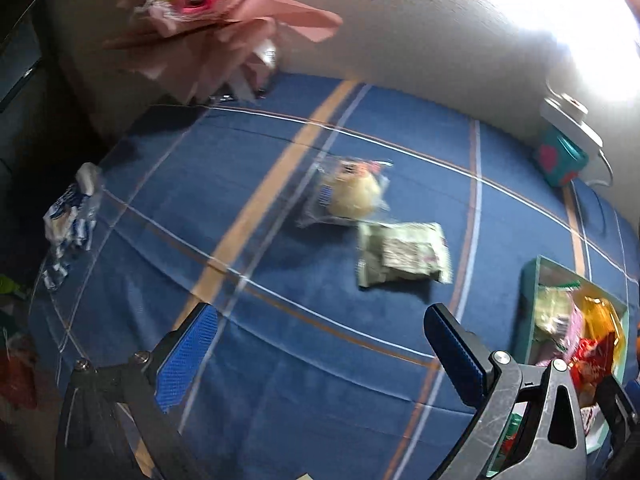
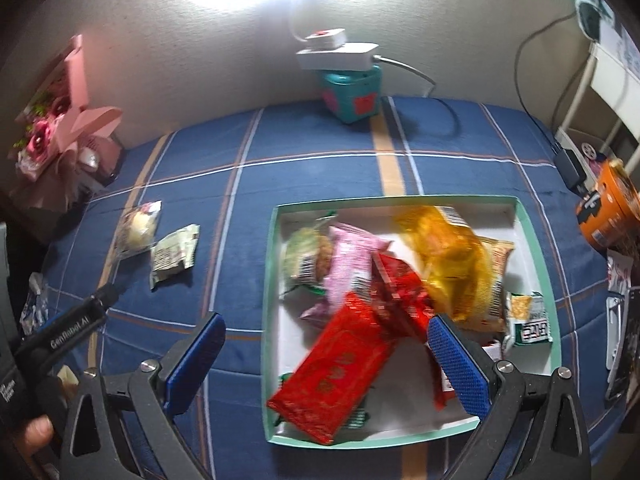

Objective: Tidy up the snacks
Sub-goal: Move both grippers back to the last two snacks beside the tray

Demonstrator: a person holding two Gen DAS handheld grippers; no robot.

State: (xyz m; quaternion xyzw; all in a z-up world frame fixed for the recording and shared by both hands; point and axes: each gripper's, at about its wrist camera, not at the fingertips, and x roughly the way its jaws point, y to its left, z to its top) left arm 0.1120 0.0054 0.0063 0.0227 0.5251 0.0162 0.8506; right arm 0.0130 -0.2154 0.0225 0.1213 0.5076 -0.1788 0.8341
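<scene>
I am holding my left hand-held gripper (image 1: 320, 344) spread wide and empty above the blue plaid bedcover (image 1: 248, 216), touching nothing. Two loose snacks are waiting at its twelve o'clock: a green packet (image 1: 404, 256), and just beyond it a clear-wrapped bun (image 1: 352, 194). My right hand-held gripper (image 2: 326, 350) is likewise gaping empty over the teal box (image 2: 270, 280), which is already holding most snacks. I judge I am fetching next; the green packet calls for a flat, low pinch.
</scene>
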